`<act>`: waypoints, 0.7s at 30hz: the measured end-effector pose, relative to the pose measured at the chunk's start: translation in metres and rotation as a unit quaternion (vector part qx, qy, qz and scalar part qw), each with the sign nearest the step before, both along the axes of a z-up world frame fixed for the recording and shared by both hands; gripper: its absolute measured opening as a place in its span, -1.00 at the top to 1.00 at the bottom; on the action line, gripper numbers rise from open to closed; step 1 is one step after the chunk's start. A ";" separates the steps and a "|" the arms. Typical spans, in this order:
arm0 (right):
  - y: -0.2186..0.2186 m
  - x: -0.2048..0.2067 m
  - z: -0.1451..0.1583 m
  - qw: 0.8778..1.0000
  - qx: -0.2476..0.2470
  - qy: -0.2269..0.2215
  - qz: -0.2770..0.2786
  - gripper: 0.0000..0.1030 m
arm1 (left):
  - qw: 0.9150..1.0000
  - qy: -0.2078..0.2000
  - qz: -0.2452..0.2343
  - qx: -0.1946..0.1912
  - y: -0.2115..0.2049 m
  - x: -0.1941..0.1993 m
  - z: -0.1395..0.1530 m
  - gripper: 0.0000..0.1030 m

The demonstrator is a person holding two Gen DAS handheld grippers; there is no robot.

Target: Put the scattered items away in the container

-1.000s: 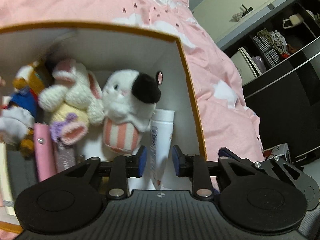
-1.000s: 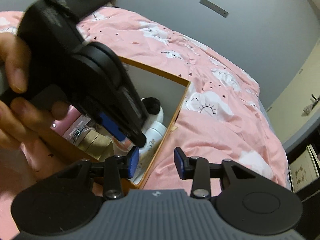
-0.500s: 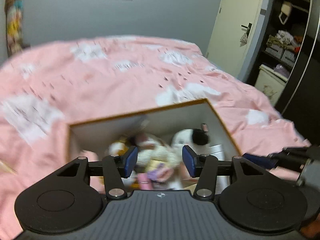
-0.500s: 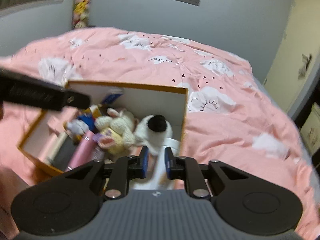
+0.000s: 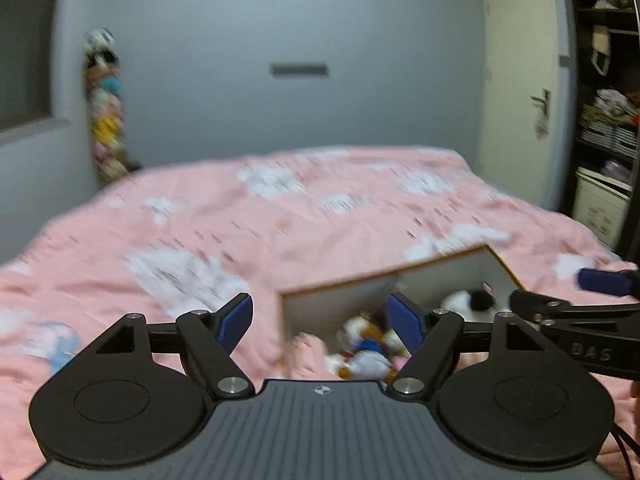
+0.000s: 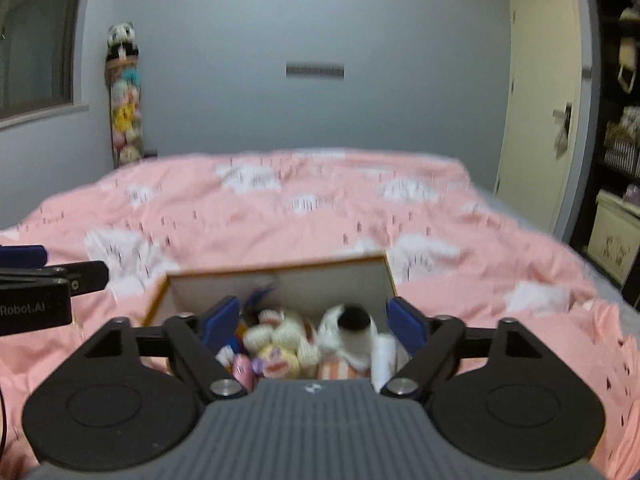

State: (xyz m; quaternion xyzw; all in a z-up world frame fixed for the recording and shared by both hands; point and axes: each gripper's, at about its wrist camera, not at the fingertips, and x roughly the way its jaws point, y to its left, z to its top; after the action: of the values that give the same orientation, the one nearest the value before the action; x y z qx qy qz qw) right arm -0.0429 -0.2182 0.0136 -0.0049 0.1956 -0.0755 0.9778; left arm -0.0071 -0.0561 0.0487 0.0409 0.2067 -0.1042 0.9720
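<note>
Sitting on the pink bed [image 6: 320, 216], the orange-rimmed box [image 6: 276, 270] holds the plush toys [image 6: 280, 344], among them a white dog with a black nose [image 6: 352, 324] toward 3 o'clock of the pile. Both the left gripper [image 5: 320, 320] and the right gripper [image 6: 310, 320] hang above it with jaws opening wide and nothing between their blue pads (the view is blurred). From the right wrist, the left gripper's tip shows at 9 o'clock.

The pink bedspread [image 6: 304, 224] lies bare and open beyond and beside the box [image 6: 280, 280]. Inside, soft toys [image 6: 288, 344] crowd the floor, leaving little room between its walls. The left gripper [image 6: 36, 276] hangs left of the box, over the spread.
</note>
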 end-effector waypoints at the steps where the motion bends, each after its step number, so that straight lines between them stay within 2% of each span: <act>1: 0.004 -0.004 0.003 1.000 -0.005 -0.012 0.002 -0.77 | 1.000 -0.014 0.006 0.001 0.002 -0.004 0.002 -0.77; 3: 0.013 -0.008 0.007 0.999 -0.020 -0.030 0.010 -0.83 | 1.000 -0.025 0.010 -0.006 0.007 -0.008 0.004 -0.79; 5: 0.020 -0.008 0.007 0.999 -0.033 -0.032 0.013 -0.86 | 1.000 -0.015 0.010 -0.017 0.011 -0.007 0.002 -0.80; 11: 0.024 0.004 -0.006 0.999 -0.033 0.020 0.009 -0.89 | 0.996 0.076 0.014 -0.033 0.019 0.012 -0.016 -0.80; 16: 0.027 0.015 -0.025 0.997 -0.035 0.062 0.001 -0.89 | 0.987 0.149 0.023 -0.048 0.027 0.027 -0.037 -0.80; 21: 0.028 0.023 -0.042 0.994 -0.040 0.099 -0.007 -0.89 | 0.982 0.183 0.030 -0.047 0.031 0.029 -0.052 -0.80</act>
State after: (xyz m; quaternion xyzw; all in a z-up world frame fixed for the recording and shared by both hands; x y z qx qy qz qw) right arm -0.0198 -0.1905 -0.0279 -0.0497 0.2885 -0.0889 0.9520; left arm 0.0221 -0.0251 -0.0033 -0.0309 0.3767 -0.0905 0.9214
